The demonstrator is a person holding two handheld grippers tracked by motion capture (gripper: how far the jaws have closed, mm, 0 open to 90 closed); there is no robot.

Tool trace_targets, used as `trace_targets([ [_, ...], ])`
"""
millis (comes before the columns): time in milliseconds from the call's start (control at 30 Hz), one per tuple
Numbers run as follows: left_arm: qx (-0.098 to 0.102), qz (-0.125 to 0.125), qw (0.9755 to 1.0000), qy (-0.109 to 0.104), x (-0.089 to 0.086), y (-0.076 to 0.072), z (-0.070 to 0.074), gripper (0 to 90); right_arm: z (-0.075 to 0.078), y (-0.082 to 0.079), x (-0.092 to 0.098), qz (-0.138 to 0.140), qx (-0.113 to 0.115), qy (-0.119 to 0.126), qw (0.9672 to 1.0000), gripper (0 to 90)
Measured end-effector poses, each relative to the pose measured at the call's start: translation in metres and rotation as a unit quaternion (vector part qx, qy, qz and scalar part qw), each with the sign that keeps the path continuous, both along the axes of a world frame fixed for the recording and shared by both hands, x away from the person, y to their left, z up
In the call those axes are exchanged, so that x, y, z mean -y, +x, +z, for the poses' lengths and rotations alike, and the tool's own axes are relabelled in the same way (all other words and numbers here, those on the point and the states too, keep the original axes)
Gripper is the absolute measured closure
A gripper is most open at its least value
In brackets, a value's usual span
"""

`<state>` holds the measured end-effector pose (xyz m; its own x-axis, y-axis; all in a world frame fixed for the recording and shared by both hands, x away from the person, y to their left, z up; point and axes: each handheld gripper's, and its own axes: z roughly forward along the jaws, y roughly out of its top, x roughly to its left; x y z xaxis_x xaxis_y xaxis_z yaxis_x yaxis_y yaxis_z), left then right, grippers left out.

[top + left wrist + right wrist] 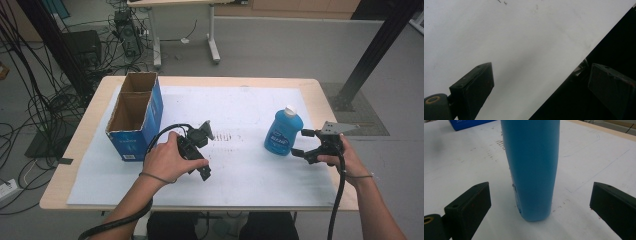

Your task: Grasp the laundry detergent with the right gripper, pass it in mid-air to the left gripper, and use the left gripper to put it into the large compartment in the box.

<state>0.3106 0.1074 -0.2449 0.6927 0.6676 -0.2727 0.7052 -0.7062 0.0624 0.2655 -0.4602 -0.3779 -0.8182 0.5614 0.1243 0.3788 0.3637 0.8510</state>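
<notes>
Blue bottle point(283, 133) is stood upright on the tabletop, right of the cardboard box point(135, 116). Right tool point(306, 145) is held wide open around it for a grasp, nothing gripped. Left tool point(202, 150) is parked open, empty.

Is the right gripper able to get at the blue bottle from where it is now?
Probably yes. The right gripper is open beside the upright blue bottle, which stands centred ahead of its spread jaws with nothing between them.
</notes>
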Motion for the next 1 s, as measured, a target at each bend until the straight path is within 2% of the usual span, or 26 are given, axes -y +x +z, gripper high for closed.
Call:
trace_targets([
  [700,0.0,-0.001,1.0,-0.003,0.0,-0.0011,-0.0002,6.7,-0.0068,0.0026,-0.0047,-0.006,0.004,0.008,0.9999,3.2],
  [1000,0.0,0.001,1.0,-0.003,-0.0018,-0.0019,-0.0003,6.7,-0.0099,0.007,-0.009,0.004,0.005,0.013,0.9999,3.2],
])
